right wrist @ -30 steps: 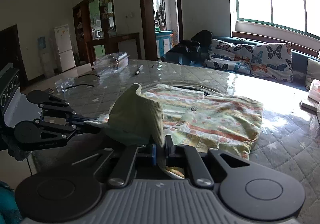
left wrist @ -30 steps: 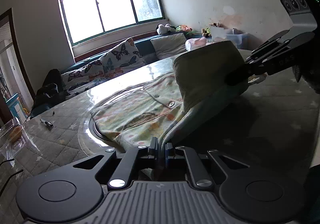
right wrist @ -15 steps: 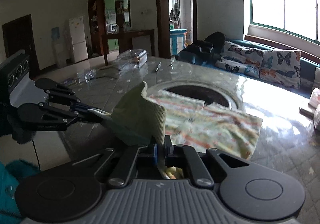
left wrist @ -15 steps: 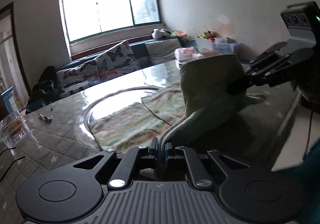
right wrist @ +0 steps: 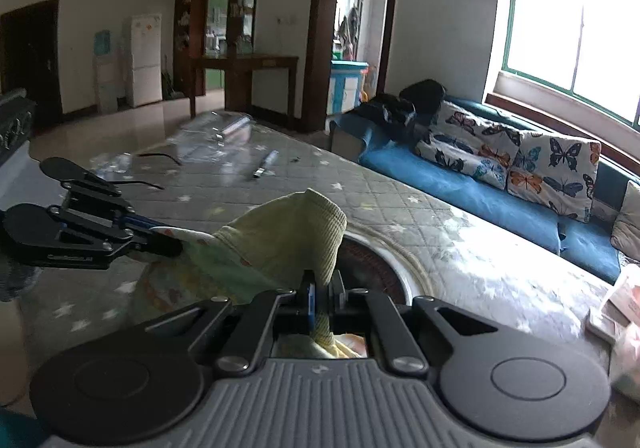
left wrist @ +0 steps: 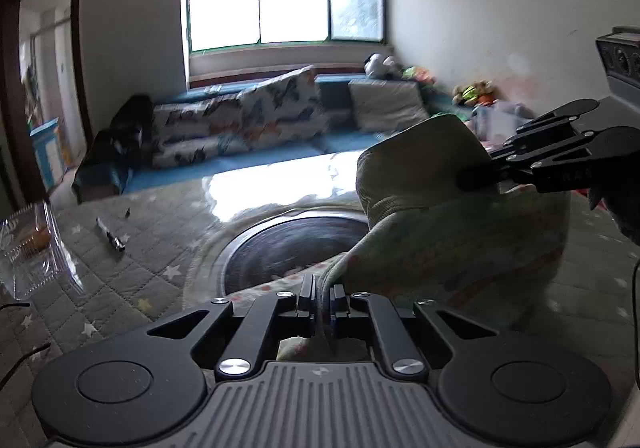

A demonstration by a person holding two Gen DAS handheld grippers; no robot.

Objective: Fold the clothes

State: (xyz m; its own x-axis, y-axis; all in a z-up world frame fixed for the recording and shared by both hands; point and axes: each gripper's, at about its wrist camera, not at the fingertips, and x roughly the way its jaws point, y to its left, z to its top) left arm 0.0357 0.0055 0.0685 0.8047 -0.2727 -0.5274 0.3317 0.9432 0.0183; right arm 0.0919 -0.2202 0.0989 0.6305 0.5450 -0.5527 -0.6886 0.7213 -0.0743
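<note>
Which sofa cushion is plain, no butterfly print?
The grey cushion at the right end of the blue sofa, below the window's right pane. The cushions to its left all carry butterfly prints.

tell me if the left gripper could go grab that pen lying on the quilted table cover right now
Probably not yet. The left gripper is shut on the garment, which the right gripper also holds. The pen lies unobstructed on the table cover, but the grip must be freed first.

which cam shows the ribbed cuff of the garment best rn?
Right wrist view: the ribbed cuff stands up centre-frame, its ribs sharp, just above the right tool that pinches the garment. Left wrist view shows the cuff further off, softer and partly behind the right tool.
</note>
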